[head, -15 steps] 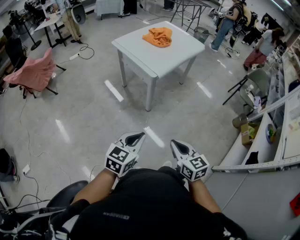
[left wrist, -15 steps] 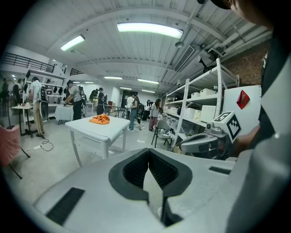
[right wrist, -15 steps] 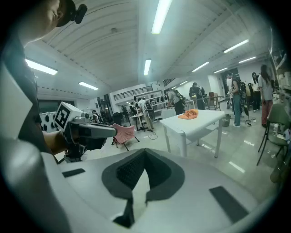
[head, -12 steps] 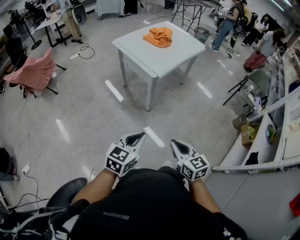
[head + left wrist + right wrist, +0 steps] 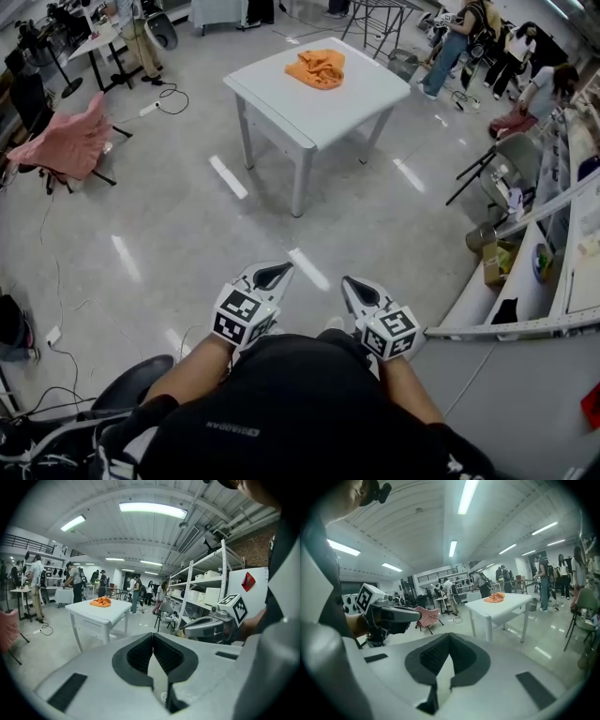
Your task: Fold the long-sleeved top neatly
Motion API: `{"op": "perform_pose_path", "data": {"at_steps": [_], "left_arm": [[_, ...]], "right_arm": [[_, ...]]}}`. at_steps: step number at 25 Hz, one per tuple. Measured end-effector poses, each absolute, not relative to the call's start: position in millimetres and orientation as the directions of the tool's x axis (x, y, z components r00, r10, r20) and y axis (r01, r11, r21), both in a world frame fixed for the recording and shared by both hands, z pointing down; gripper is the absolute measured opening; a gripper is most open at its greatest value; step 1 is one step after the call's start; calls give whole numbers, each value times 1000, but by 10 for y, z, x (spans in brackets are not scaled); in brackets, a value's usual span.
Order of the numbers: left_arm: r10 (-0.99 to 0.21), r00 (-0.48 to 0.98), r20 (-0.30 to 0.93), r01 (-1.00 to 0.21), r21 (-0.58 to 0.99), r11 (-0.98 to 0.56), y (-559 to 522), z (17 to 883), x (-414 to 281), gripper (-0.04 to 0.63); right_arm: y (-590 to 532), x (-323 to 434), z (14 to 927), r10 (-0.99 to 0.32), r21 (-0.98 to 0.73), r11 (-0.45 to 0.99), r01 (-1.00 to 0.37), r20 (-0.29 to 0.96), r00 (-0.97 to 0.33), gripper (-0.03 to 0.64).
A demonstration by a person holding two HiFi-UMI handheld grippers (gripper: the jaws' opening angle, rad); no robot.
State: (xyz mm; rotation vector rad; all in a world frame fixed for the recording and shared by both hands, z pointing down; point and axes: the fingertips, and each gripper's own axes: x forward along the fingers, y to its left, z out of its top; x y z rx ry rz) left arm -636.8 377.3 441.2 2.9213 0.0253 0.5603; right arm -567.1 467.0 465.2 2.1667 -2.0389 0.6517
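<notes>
The left gripper (image 5: 278, 270) and the right gripper (image 5: 348, 282) are held side by side, close in front of the person's body, over the grey floor (image 5: 187, 244). In each gripper view the dark ribbed pads (image 5: 139, 654) are seen pressed together at their tips and nothing is caught between them, so both grippers are closed and empty. The forearms behind them are partly covered by the person's black shirt (image 5: 300, 412). The orange long-sleeved top (image 5: 317, 68) is found on the far part of the white table (image 5: 319, 112), well apart from both grippers. It is crumpled into a heap, so its sleeves and collar cannot be made out, and in the gripper views it is seen only as a small orange patch. At the left a pink cloth (image 5: 66, 145) is draped over a chair, most of which is hidden under it. At the right the shelving (image 5: 553, 272) is cut off by the picture's edge, and its contents are too small to be named. Several people (image 5: 459, 37) are seen at the far right, partly cut off at the top edge.
</notes>
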Motion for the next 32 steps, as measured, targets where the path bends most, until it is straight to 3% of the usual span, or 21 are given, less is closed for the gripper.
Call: {"op": "perform_pose_path", "data": {"at_steps": [19,32], "left_arm": [[95,895,435,-12,238,-971,3883,4740,-6381,6],[68,894,443,-26,203,-979,3583,4665,-5085,6]], "right_arm": [[4738,-5641,4851,-911,-266,-150,-952,411,29,5],[4257,-4282,4720,-928,-282,-111,-953,372,-2,5]]}}
